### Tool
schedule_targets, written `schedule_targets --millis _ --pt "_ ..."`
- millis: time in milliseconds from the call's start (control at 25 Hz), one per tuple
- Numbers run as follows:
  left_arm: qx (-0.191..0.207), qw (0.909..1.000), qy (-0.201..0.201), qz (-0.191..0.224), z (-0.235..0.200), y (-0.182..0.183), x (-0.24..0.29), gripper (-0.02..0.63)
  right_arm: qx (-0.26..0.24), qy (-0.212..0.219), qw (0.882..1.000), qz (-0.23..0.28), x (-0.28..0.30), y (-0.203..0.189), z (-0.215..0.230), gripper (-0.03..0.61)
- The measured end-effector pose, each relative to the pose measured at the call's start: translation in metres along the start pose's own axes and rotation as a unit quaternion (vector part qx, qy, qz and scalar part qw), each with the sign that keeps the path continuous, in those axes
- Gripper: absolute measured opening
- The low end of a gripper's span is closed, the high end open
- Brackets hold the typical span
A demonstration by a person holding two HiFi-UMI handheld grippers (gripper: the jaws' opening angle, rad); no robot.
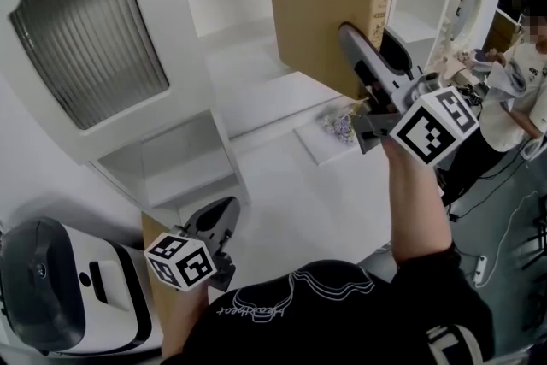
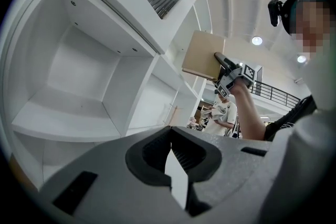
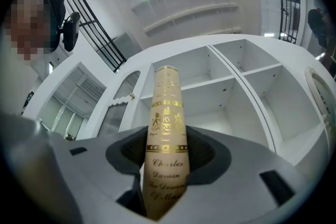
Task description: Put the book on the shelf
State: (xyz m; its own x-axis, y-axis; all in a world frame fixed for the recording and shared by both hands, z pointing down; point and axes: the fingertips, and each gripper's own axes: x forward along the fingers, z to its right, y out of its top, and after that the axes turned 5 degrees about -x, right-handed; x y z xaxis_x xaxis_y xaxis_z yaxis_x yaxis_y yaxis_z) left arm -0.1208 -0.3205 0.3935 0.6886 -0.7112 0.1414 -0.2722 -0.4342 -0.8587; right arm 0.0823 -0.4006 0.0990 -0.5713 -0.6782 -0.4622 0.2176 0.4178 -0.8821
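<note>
Tan book (image 1: pixel 320 4), gold-lettered spine (image 3: pixel 168 128), white shelf (image 1: pixel 256 90)

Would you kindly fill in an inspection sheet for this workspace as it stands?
Surface: white shelf unit, open compartments.
Job's things: tan book, held up in front of the shelf unit, not yet on it.
Clutter: small crinkled item on a shelf board; white-and-black appliance at lower left.
Tongs: right tongs shut on the book near its spine; left tongs shut, empty, held low.
Cables: white cable on the floor at right.
Surroundings: second person standing at right; ribbed-glass door at upper left.
</note>
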Motion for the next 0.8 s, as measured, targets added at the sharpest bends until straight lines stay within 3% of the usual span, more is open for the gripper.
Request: schedule_targets --millis 800 --pt "-0.016 0.9992 0.035 0.008 -0.013 -0.004 0.001 0.003 -0.019 0.014 0.999 -0.042 0.039 -0.040 0.008 0.204"
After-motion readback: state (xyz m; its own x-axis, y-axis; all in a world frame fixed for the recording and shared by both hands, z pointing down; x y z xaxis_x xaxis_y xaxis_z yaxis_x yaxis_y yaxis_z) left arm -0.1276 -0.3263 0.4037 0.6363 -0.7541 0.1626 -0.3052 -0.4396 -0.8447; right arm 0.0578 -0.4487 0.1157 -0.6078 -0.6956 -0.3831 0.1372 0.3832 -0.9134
